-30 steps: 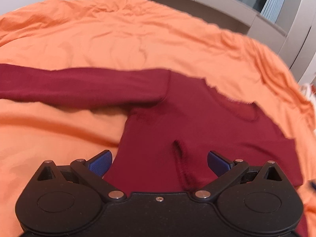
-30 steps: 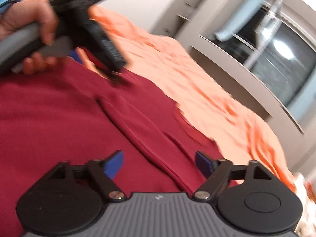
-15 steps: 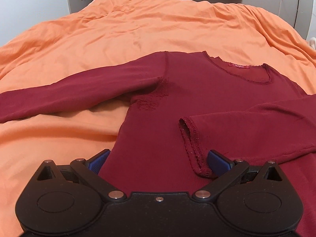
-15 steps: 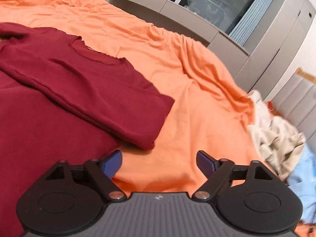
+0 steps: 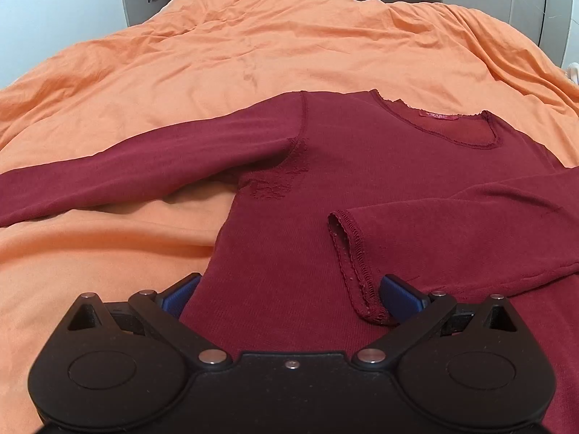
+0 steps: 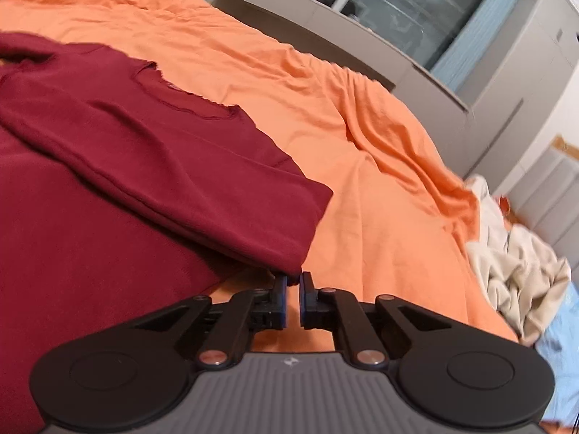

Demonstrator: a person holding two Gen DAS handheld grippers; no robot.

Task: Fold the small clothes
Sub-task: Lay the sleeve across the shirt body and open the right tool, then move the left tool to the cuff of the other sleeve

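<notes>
Left hand-held gripper (image 5: 289, 289) spread wide over the shirt; right hand-held gripper (image 6: 293, 282) nearly pressed together at the shirt's folded edge.

The left's blue pads (image 5: 398, 294) straddle the maroon long-sleeved shirt (image 5: 325, 188), the folded-in sleeve cuff (image 5: 353, 253) just by the pad at 3 o'clock. Whether the right pinches cloth I cannot tell. Bare orange duvet (image 6: 380, 199) opens from 12 to 3 o'clock, with heaped cream clothes (image 6: 517, 264) beyond.

Top (image 5: 275, 238) spread flat on the bed cover (image 5: 253, 54), neckline toward the headboard end. 1 sleeve (image 5: 126, 173) stretched out toward the left edge, the other sleeve (image 5: 452, 224) folded across the chest. Heap of clothes (image 6: 514, 264) near the right edge.
</notes>
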